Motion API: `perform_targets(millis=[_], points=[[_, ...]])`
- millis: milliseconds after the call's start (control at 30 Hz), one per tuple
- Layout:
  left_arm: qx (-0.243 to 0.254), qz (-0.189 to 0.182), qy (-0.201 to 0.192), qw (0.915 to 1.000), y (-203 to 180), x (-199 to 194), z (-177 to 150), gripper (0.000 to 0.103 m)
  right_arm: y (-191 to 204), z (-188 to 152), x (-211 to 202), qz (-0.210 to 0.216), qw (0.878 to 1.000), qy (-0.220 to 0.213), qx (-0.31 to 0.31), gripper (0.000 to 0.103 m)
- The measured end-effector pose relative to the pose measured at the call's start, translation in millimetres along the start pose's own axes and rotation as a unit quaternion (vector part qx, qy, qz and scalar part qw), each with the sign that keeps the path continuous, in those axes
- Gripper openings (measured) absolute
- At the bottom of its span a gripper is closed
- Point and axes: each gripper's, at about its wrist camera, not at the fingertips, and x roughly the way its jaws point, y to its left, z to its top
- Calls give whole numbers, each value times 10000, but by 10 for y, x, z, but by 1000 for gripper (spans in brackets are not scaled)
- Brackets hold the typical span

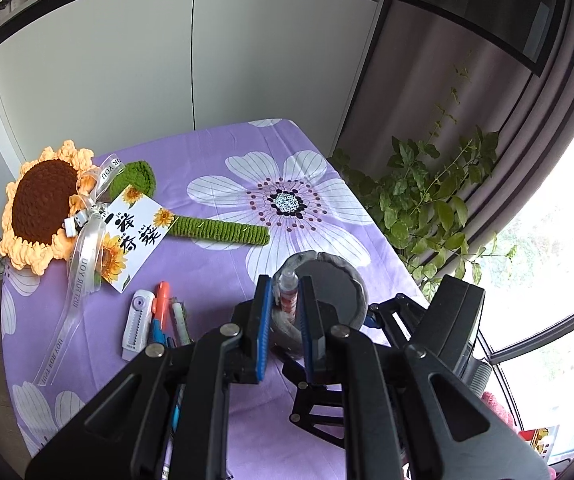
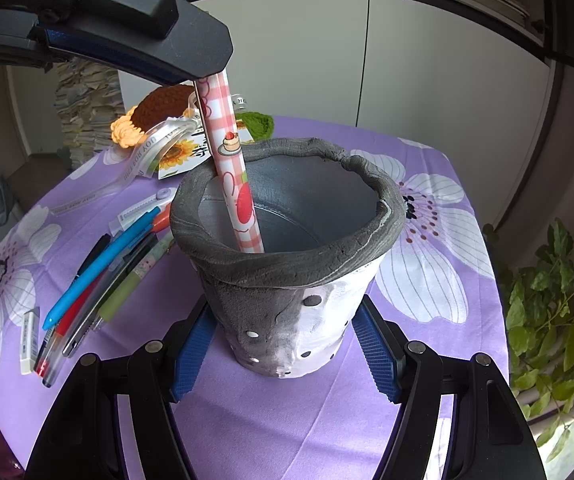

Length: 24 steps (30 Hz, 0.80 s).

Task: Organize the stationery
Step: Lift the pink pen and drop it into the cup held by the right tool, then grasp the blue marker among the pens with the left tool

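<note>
Left wrist view: the left gripper (image 1: 286, 312) is closed on a pink checked pen (image 1: 288, 294), its blue-padded fingers (image 1: 262, 320) pressing the barrel from both sides. The pen points down over the mouth of the grey pen holder (image 1: 341, 292), which stands on the table (image 1: 215, 148) covered in a purple flowered cloth. To the left of the gripper, a white correction tape (image 1: 137, 322), an orange pen (image 1: 162, 304) and more pens lie side by side on the cloth. Further back lies a crocheted sunflower (image 1: 41, 208) with a green stem (image 1: 223, 232), a ribbon and a printed card (image 1: 135, 236). A leafy plant (image 1: 427, 196) hangs beside the table's right edge.

Right wrist view: the right gripper (image 2: 285, 354) is clamped around the lower body of the pen holder (image 2: 291, 280), one blue finger (image 2: 191, 354) against each side. The pink checked pen (image 2: 235, 172) stands tilted inside the holder, its lower end near the left inner wall and its top gripped by the left gripper (image 2: 203, 68) above. Loose pens (image 2: 103, 268) and a white eraser (image 2: 29, 340) lie on the cloth to the left of the holder.
</note>
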Motion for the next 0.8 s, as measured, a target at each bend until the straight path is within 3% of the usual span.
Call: perform_targets(millis=[133,200,267,333,567,800], points=[[70,-32,-49,10000,-26,-55,-7,15,-1,0,0,3,10000,1,3,71],[63,-21,-77,9999,-12,-97,-9,25,-2,1,0,1,10000,2,2,71],[18,-20,-171,9998,24,-173,-3,42,-3,0,-1,-1,10000,1,1,71],[-60,28,-305,9995,96,-275,0,47,-3,0,-1,0,10000,1,2,71],[-562,271,-548,9965,525,-528,-88,48,-4,0,-2,1,10000,1,2,71],[-1024,652,157,9925,904,-113,-390,46,-5,0,-2,1,10000,2,4,71]])
